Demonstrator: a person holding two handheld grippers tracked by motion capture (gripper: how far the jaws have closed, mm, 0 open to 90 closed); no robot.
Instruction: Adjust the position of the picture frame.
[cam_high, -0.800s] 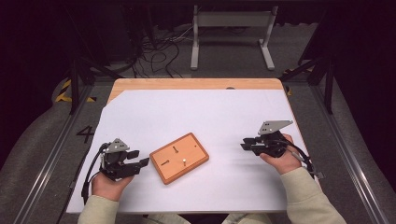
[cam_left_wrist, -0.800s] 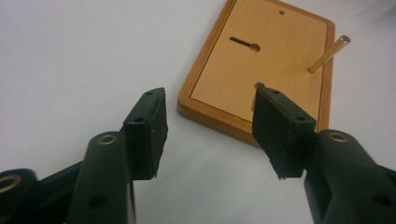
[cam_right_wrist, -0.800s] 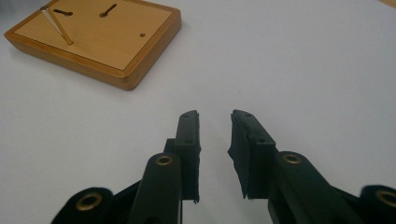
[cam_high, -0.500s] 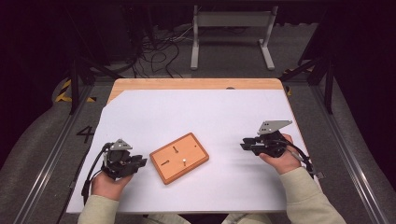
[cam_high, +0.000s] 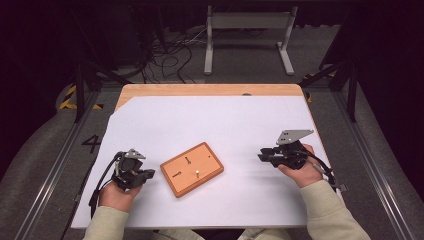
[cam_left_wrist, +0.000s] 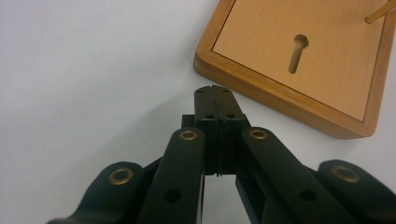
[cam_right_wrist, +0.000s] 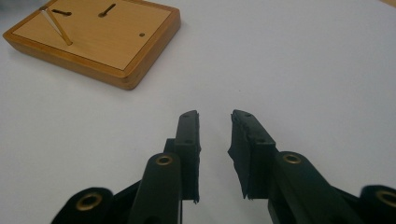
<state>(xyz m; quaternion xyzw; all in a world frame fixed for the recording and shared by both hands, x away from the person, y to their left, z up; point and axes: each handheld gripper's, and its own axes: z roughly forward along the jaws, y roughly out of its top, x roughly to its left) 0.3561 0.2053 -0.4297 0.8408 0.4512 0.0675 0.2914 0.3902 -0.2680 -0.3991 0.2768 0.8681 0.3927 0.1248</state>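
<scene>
Lying between grippers: wooden board (cam_high: 192, 168), just beside left gripper (cam_high: 145, 175).

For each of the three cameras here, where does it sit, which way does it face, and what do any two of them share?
High view: above the person's side, looking forward and down on the table; both forearms, left gripper, right gripper.
Left gripper view: rides the left gripper, jaws shut, facing a corner of the wooden board.
Right gripper view: rides the right gripper, jaws open, looking across the white table.
Shared: all three show the wooden board; both gripper views show its upright pin.
</scene>
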